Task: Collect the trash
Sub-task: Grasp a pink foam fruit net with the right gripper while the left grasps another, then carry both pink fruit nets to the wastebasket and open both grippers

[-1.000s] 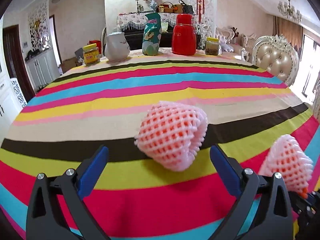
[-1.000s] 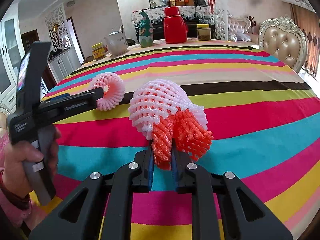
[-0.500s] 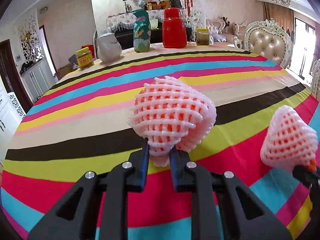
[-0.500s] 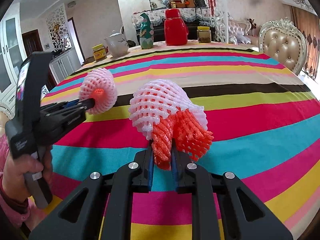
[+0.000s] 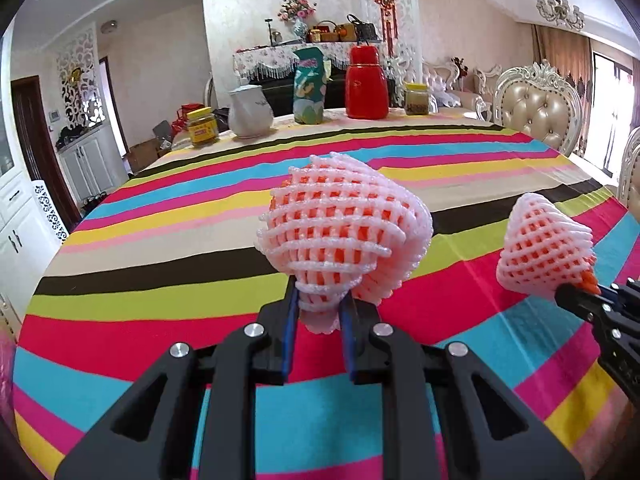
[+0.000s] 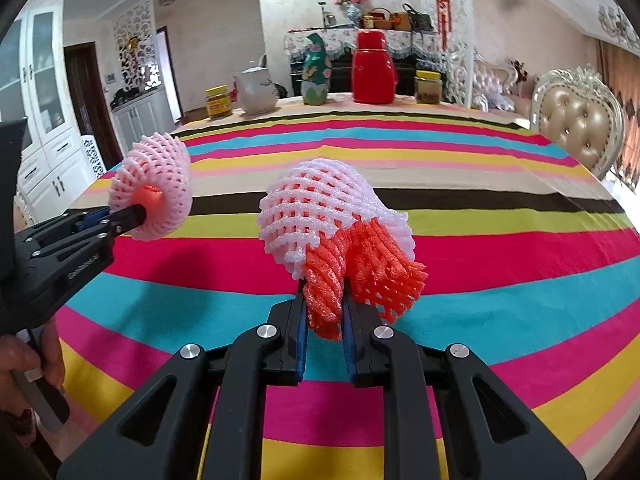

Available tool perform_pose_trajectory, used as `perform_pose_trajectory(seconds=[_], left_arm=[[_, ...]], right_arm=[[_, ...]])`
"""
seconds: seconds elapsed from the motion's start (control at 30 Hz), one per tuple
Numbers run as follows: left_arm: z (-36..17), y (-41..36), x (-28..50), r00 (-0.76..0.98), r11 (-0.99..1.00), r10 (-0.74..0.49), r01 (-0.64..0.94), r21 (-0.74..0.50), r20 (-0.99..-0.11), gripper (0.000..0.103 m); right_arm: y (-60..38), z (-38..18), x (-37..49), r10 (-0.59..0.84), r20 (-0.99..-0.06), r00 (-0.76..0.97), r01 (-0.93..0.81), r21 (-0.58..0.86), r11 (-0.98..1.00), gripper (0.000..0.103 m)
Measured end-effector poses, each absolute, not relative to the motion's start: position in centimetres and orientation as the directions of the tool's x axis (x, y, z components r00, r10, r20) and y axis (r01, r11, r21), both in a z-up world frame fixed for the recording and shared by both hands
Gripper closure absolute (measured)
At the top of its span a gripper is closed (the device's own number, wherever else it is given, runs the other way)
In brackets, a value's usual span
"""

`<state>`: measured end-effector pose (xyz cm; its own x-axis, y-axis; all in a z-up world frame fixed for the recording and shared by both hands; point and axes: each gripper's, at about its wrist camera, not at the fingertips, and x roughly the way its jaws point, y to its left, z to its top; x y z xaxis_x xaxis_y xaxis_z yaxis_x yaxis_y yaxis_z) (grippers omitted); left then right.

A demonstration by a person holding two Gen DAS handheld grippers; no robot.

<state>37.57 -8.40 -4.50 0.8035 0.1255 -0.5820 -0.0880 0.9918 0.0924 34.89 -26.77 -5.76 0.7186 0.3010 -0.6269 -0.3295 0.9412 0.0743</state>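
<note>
My left gripper [image 5: 318, 312] is shut on a pink foam fruit net [image 5: 344, 232] with orange inside and holds it above the striped tablecloth. The same net shows at the left of the right wrist view [image 6: 154, 192], on the left gripper [image 6: 132, 216]. My right gripper [image 6: 323, 312] is shut on a second foam net [image 6: 332, 224], pink outside with an orange inner net hanging out. That net shows at the right of the left wrist view [image 5: 544, 244].
The striped tablecloth [image 5: 160, 280] covers a large table. At its far edge stand a yellow-lid jar [image 5: 203, 126], a white teapot [image 5: 250, 112], a green bag [image 5: 308, 88], a red thermos [image 5: 366, 82] and another jar [image 5: 416, 98]. An upholstered chair [image 5: 538, 108] stands at the right.
My left gripper closed on the pink foam net that lay on the cloth and lifted it off the table. The right gripper kept holding its net still.
</note>
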Motion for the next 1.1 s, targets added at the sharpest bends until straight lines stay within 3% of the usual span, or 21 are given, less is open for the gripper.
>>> perform_pose_trajectory(seconds=[0.47, 1.1], left_arm=[[-2.5, -3.6, 30.5, 0.814, 0.984, 0.174, -0.167, 0.064, -0.554, 0.084], [-2.1, 3.1, 20.4, 0.800, 0.963, 0.258, -0.259, 0.077, -0.542, 0.084]], right_arm=[[-23.0, -5.4, 32.3, 0.416, -0.624, 0.662, -0.459, 0.102, 0.883, 0.086], [-14.3, -3.4, 27.2, 0.488, -0.620, 0.614, -0.619, 0.005, 0.785, 0.086]])
